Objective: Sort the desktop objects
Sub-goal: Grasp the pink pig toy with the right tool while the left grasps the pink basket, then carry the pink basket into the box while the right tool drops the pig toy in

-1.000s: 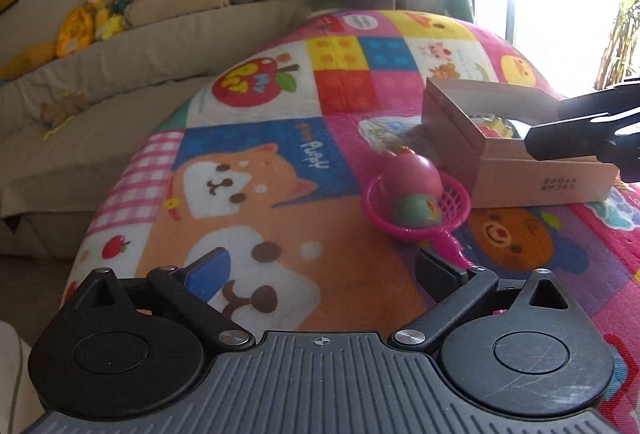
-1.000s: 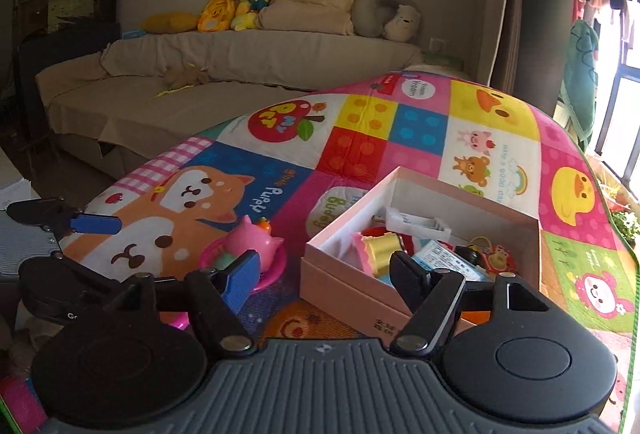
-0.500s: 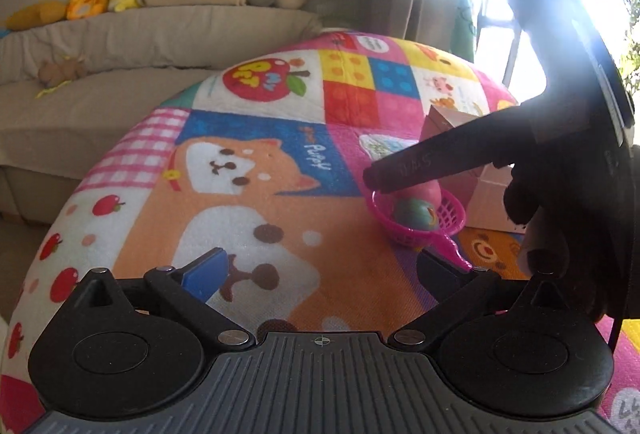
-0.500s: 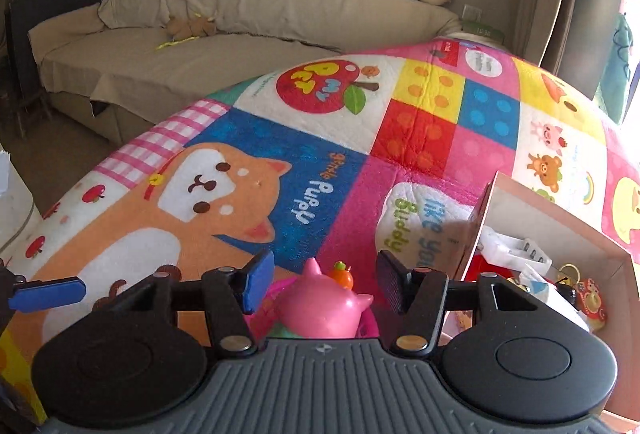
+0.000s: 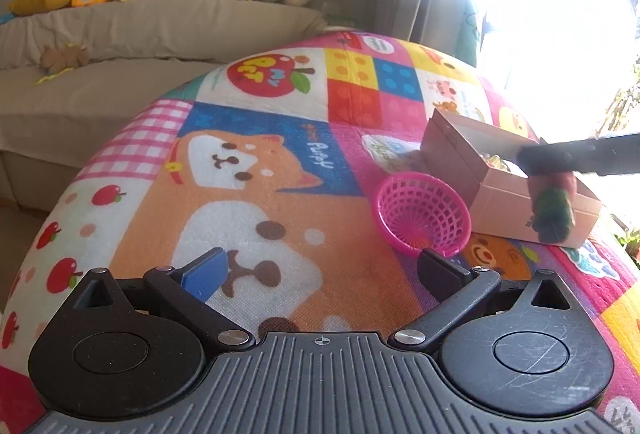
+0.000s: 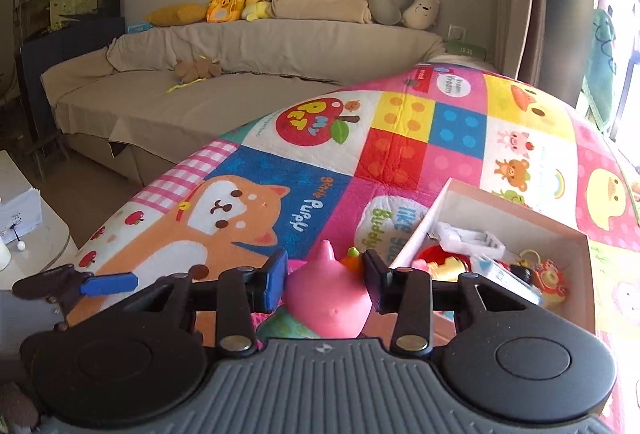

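Pink toy [image 6: 328, 302] sits clamped between my right gripper [image 6: 326, 276] pads, jaws just narrowed onto it, ear pointing forward, lifted clear of the pink basket [image 5: 420, 211]. Ahead and right of my fingertips lies the open box [image 6: 444, 209], already cluttered; its near wall stands between. My left gripper [image 5: 320, 272] hangs wide, empty, farther from the box.

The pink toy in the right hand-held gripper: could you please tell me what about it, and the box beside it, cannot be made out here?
- Pink toy, right wrist view: its lower half is hidden behind the gripper body.
- Same toy, left wrist view: motion-blurred, and its top is crossed by the right hand-held gripper.
- Cardboard box, left wrist view: window glare washes out its far side.
- Box contents, right wrist view: too small and jumbled to identify fully.
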Tool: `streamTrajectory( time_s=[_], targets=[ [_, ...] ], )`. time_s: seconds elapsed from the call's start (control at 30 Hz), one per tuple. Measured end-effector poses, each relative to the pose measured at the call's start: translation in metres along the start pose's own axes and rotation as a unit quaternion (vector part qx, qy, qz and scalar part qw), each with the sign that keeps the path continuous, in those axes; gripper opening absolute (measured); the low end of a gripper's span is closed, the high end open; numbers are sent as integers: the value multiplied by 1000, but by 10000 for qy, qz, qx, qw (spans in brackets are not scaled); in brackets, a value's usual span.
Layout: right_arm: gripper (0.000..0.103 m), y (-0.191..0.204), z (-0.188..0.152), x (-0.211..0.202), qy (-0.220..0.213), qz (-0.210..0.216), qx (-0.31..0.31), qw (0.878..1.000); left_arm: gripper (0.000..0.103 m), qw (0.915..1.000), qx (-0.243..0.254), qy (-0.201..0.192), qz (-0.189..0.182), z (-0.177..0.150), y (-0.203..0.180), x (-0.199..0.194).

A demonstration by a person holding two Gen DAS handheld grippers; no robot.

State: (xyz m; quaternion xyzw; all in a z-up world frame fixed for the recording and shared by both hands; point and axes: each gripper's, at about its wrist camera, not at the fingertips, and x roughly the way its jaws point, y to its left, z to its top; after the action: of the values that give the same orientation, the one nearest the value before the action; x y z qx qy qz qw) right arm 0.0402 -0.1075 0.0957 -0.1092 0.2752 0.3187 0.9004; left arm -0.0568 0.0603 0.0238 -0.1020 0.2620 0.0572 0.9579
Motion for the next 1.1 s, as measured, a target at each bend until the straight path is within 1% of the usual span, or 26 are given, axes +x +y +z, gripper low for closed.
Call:
streamTrajectory(
  time_s=[0.1, 0.23, 0.33, 0.4, 0.43, 0.47, 0.5, 0.53, 0.57, 0.63, 0.8, 0.83, 0.87, 0.93, 1.03, 1.07, 1.1],
  targets=[
    [41, -20, -27, -14, 205, -145, 153, 9996, 103, 9999, 136, 69, -41, 2, -5, 1],
    [42, -49, -66, -22, 446, -486, 476, 9967, 103, 9990, 160, 232, -347, 6, -14, 5],
    [42, -64, -85, -26, 405, -709, 717, 9941, 103, 9981, 284, 300, -460, 12, -31, 13],
    [48, -70, -94, -30, 265, -848, 836, 9925, 103, 9976, 384, 341, -460, 15, -41, 19],
    [56, -72, -96, -32, 209, -869, 889, 9920, 103, 9974, 422, 365, -458, 16, -46, 22],
    [70, -74, -99, -33, 149, -876, 952, 9915, 103, 9971, 466, 385, -461, 18, -50, 26],
    [77, -76, -101, -35, 77, -898, 1020, 9907, 103, 9969, 506, 399, -454, 20, -55, 29],
    [87, -78, -103, -37, -7, -935, 1083, 9897, 103, 9967, 541, 421, -425, 21, -59, 33],
    [90, -79, -106, -39, -83, -979, 1135, 9887, 103, 9967, 563, 446, -384, 22, -63, 37],
    [90, -83, -112, -40, -130, -1038, 1228, 9869, 103, 9966, 591, 508, -272, 25, -69, 46],
    [91, -91, -131, -33, 54, -1062, 1485, 9832, 103, 9948, 856, 549, -14, 29, -87, 64],
    [92, -92, -131, -35, -23, -1030, 1495, 9834, 103, 9942, 927, 541, 32, 30, -90, 67],
    [96, -91, -131, -38, -107, -1002, 1467, 9840, 103, 9937, 981, 536, 77, 31, -93, 70],
    [97, -85, -132, -39, -180, -990, 1326, 9860, 103, 9930, 1053, 525, 141, 32, -97, 73],
    [98, -73, -132, -42, -284, -928, 959, 9906, 103, 9926, 1069, 555, 129, 33, -98, 74],
    [98, -69, -132, -42, -298, -908, 834, 9919, 99, 9924, 1086, 566, 117, 32, -98, 74],
    [98, -65, -132, -42, -305, -885, 720, 9930, 87, 9919, 1123, 582, 119, 32, -98, 74]
  ],
)
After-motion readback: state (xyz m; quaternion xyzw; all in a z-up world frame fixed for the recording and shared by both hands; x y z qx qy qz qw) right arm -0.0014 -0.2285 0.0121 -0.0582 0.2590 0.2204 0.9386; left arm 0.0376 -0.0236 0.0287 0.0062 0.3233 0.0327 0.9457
